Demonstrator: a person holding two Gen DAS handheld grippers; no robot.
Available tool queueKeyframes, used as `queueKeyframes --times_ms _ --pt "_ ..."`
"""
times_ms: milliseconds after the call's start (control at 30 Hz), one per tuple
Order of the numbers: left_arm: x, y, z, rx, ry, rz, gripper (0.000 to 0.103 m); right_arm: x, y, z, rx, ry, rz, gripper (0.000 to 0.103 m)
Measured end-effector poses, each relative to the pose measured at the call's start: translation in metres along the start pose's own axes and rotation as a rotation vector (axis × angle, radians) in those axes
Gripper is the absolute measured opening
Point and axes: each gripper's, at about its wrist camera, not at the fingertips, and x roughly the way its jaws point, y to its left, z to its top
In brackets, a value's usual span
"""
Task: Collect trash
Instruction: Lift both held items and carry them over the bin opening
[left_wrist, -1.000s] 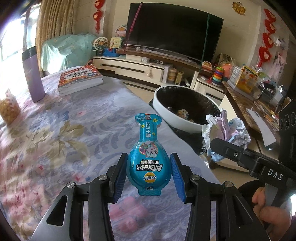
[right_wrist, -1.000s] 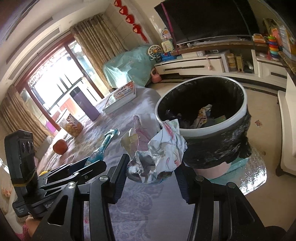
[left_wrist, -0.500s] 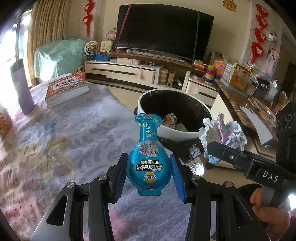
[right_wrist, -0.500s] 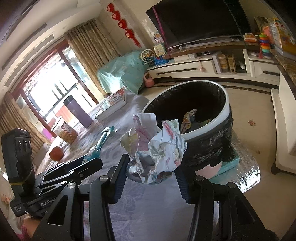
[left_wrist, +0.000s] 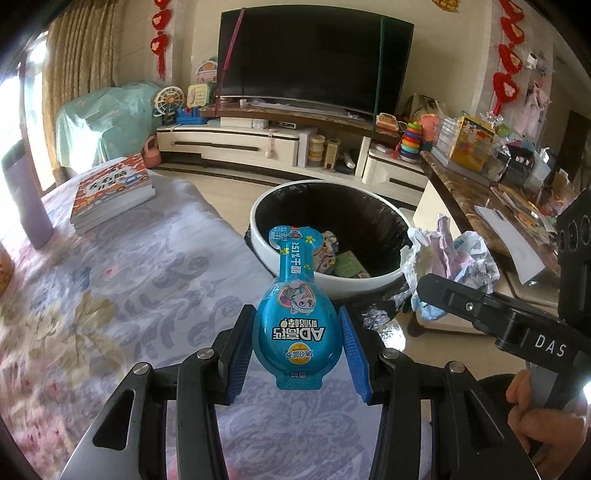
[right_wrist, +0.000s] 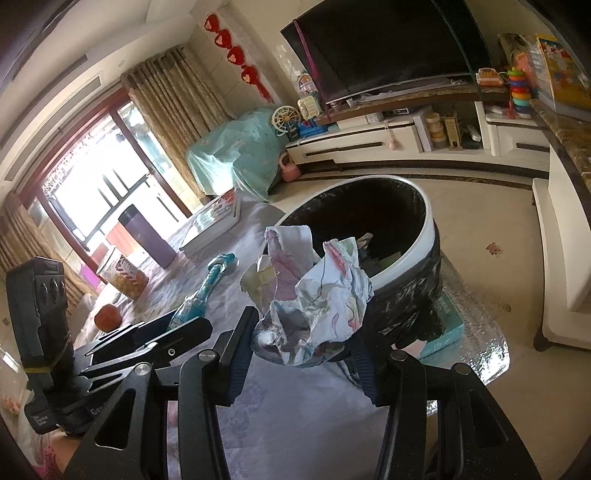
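Carrying step: the left hand-held gripper (left_wrist: 297, 347) pinches a blue snack pouch (left_wrist: 296, 317) and the right hand-held gripper (right_wrist: 303, 350) a crumpled wrapper (right_wrist: 314, 295), both over the table (left_wrist: 122, 280) edge near the trash bin (left_wrist: 369, 282); next, probably reach over its rim and release both.

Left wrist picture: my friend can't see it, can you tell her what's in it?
The left gripper pinches a blue snack packet, held up in front of a white trash bin with a black liner and some litter inside. To the right, the right gripper holds crumpled paper. A flowery tablecloth lies below.
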Motion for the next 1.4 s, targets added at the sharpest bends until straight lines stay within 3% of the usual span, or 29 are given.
queueKeyframes --times_ms 1400 --pt "0.037 -0.005 0.034 0.028 0.01 -0.006 0.044 0.019 -0.015 0.04 -0.012 0.011 -0.03 0.05"
